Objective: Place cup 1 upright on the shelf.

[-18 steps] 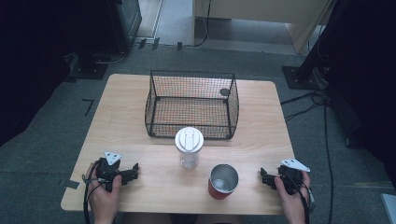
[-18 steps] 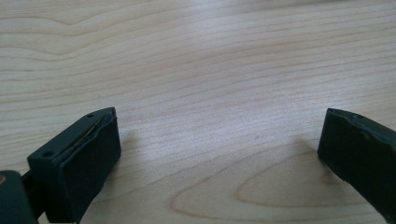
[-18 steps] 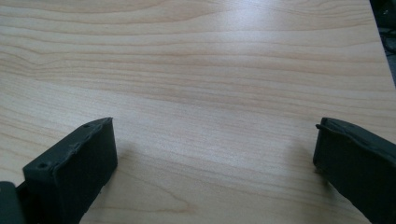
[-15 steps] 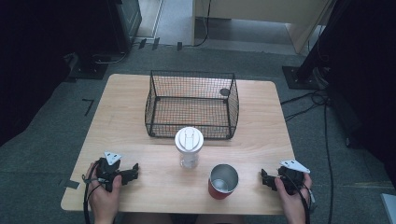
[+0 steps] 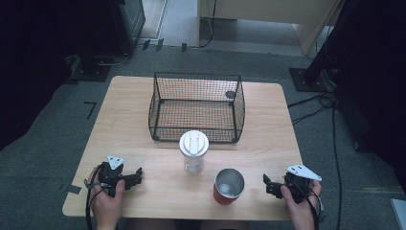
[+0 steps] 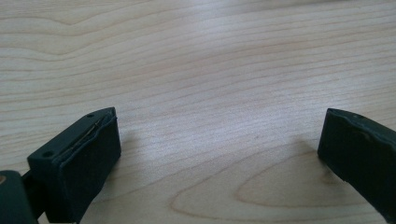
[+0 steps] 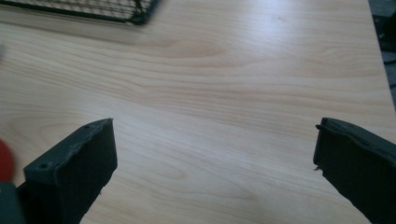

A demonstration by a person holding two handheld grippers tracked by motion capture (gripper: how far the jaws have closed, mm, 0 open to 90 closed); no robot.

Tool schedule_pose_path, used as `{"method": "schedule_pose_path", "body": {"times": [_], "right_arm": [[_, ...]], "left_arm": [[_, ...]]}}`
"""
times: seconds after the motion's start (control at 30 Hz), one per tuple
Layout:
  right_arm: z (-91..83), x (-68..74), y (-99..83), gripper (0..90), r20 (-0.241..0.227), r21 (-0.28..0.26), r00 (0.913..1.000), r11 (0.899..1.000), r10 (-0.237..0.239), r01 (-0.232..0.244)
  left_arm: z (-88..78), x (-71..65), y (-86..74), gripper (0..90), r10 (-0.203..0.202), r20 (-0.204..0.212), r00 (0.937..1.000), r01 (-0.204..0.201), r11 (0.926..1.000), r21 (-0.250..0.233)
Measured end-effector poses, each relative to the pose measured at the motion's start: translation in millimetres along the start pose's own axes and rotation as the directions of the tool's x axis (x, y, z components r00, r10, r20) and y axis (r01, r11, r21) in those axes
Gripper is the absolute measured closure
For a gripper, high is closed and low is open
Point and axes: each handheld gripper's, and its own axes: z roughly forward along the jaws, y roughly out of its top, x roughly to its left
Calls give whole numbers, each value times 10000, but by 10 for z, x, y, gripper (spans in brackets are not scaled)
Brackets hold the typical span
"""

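Observation:
A clear bottle with a white lid (image 5: 194, 151) stands upright in the middle of the wooden table (image 5: 134, 139). A red cup with a metal inside (image 5: 228, 186) stands open-mouthed just right of it, nearer the front edge. Behind them sits a black wire basket (image 5: 196, 106). My left gripper (image 5: 136, 176) rests at the front left, held by a hand, jaws wide apart over bare wood (image 6: 219, 140). My right gripper (image 5: 268, 184) rests at the front right, open too, with nothing between its jaws (image 7: 215, 154); a corner of the basket (image 7: 135, 11) lies far ahead.
A small dark round thing (image 5: 230, 94) shows at the basket's back right corner. Grey carpet surrounds the table, with cables (image 5: 316, 103) on the floor at the right and dark stands at the back.

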Motion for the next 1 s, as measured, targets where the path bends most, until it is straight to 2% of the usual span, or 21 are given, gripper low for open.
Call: {"method": "schedule_pose_path", "body": {"times": [0.07, 0.1, 0.17, 0.43, 0.77, 1.0], "right_arm": [[-24, 26, 17, 0, -82, -62, 10000, 10000, -6, 5], [-80, 75, 58, 0, -315, -267, 9995, 9996, -42, 33], [-126, 113, 91, 0, -496, -430, 9988, 9991, -18, -3], [-302, 294, 211, 0, -1124, -768, 9935, 9970, -166, 79], [-470, 514, 313, 0, -1868, -1023, 9817, 9946, -368, 178], [-523, 650, 354, 0, -2210, -1164, 9732, 9925, -632, 380]], "left_arm": [[1, -1, 0, 0, -12, -2, 10000, 12, 10000, -11], [1, -1, 0, 0, -14, -3, 10000, 14, 10000, -13], [1, -1, 0, 0, -12, -2, 10000, 12, 10000, -11], [1, -1, 0, 0, -13, -2, 10000, 13, 10000, -10], [1, -1, 0, 0, -24, 0, 10000, 24, 10000, -19], [7, -5, 5, 0, -29, -11, 10000, 29, 10000, -24]]}}
